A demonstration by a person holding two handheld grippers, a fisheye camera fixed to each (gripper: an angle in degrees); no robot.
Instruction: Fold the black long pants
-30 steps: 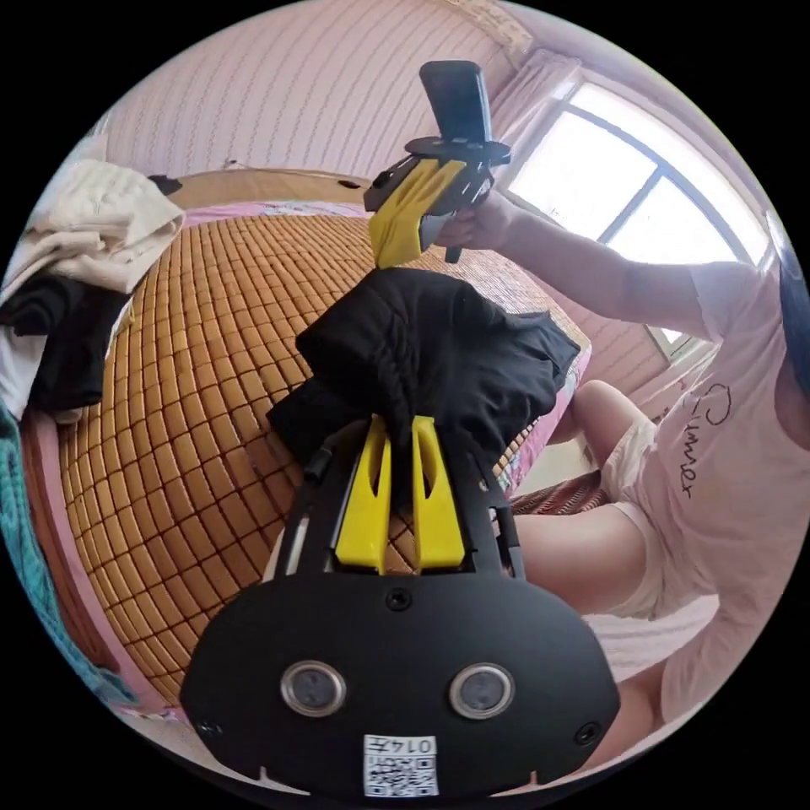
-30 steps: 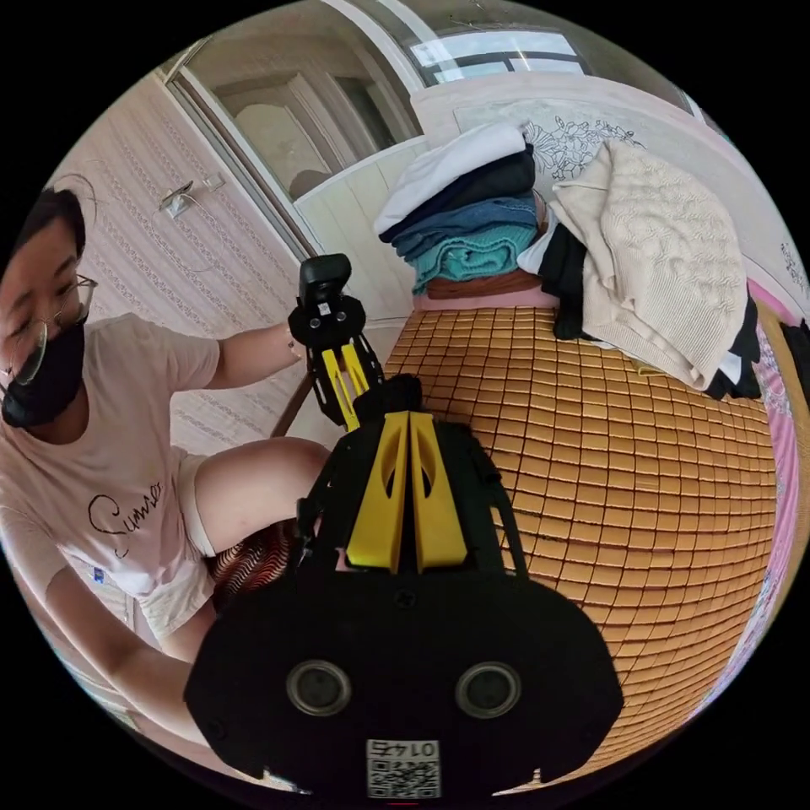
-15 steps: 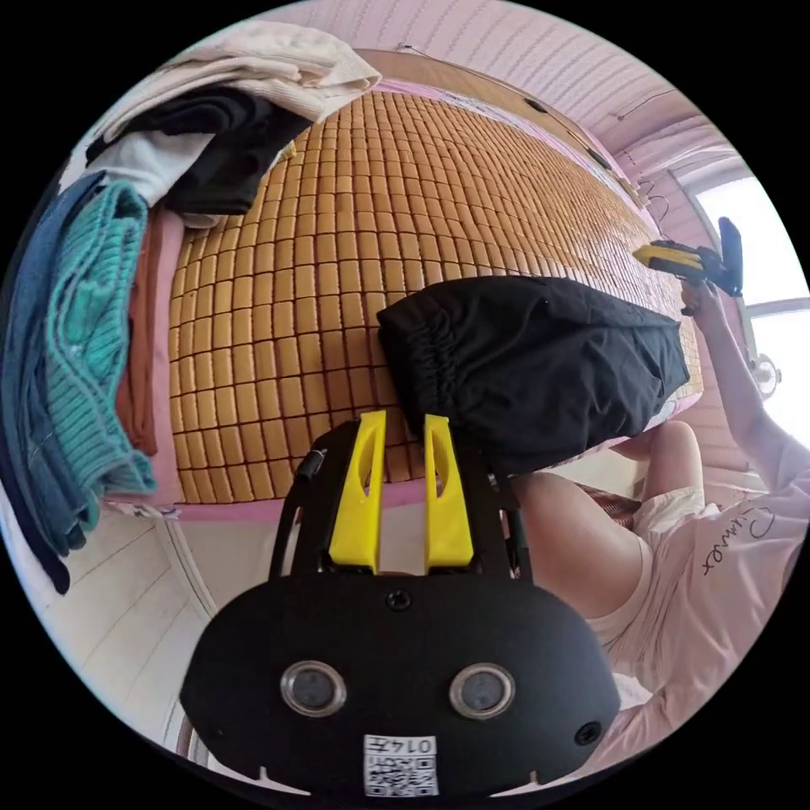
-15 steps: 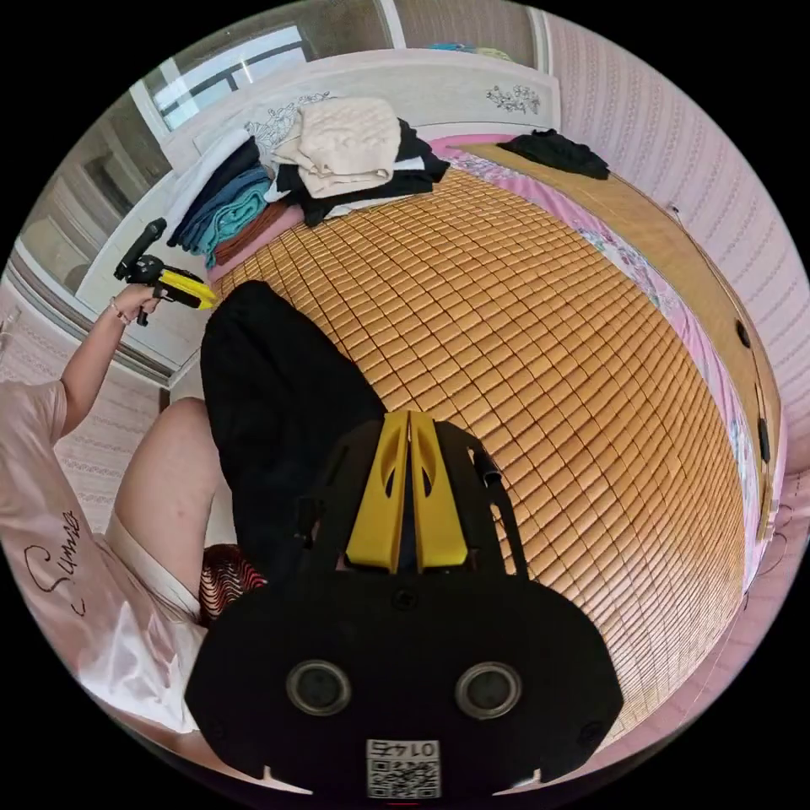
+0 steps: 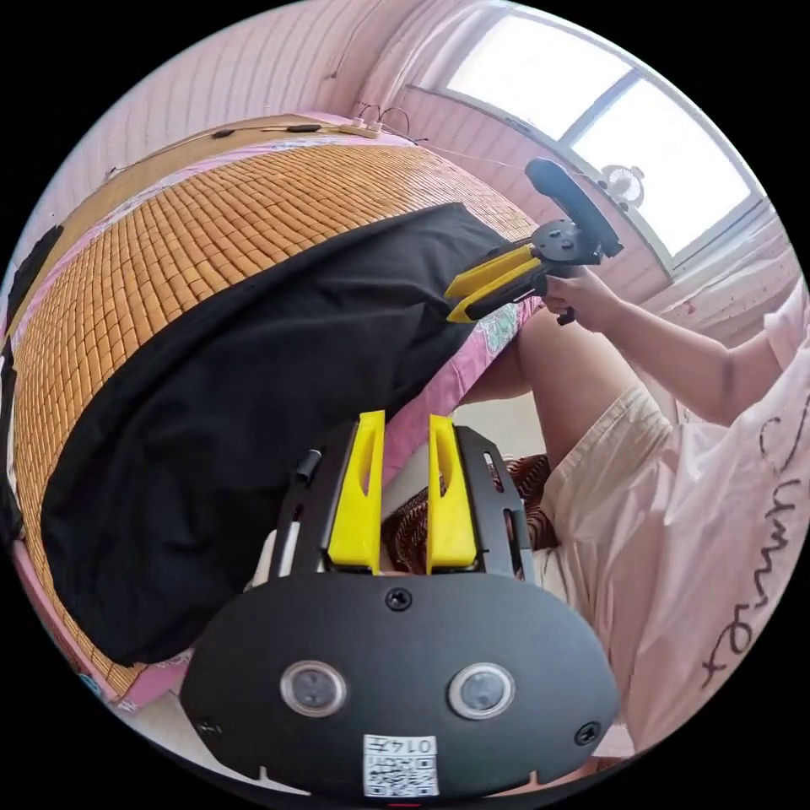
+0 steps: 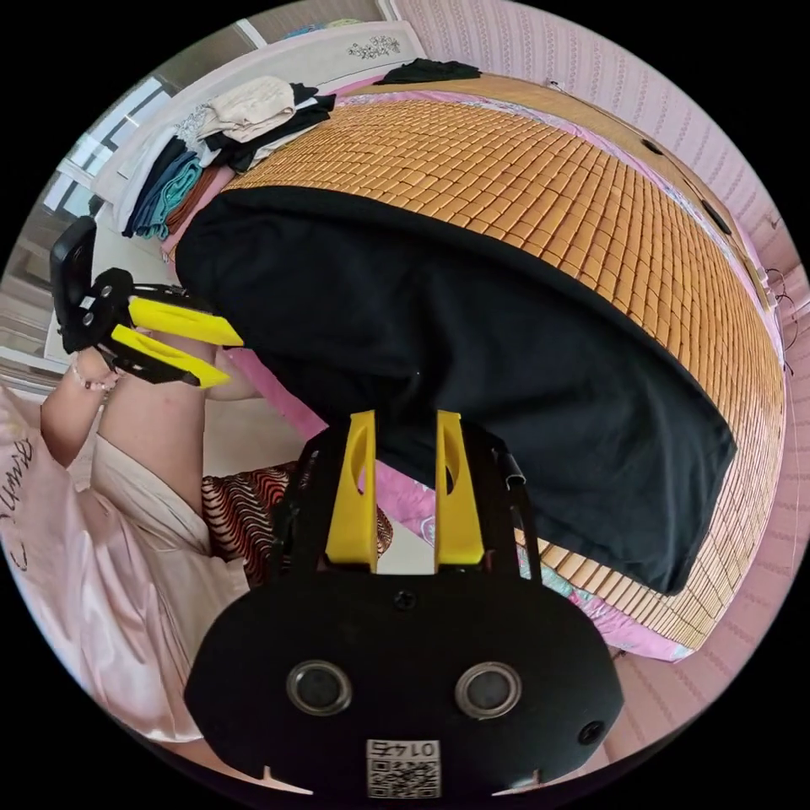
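Left gripper view: the left tool (image 5: 403,422) is seen with jaws apart, nothing held between them. Black long pants (image 5: 253,371) are spread on the bamboo mat (image 5: 169,228) just beyond the tips. Right tool (image 6: 407,420) is likewise parted and empty, its tips over the pants' edge.

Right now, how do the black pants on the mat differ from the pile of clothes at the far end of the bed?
The black pants lie spread out in a single flat layer; the pile of clothes is stacked in several layers. The black pants are one dark colour; the pile of clothes mixes cream, black, teal and blue. Both rest on the bed with the woven mat.
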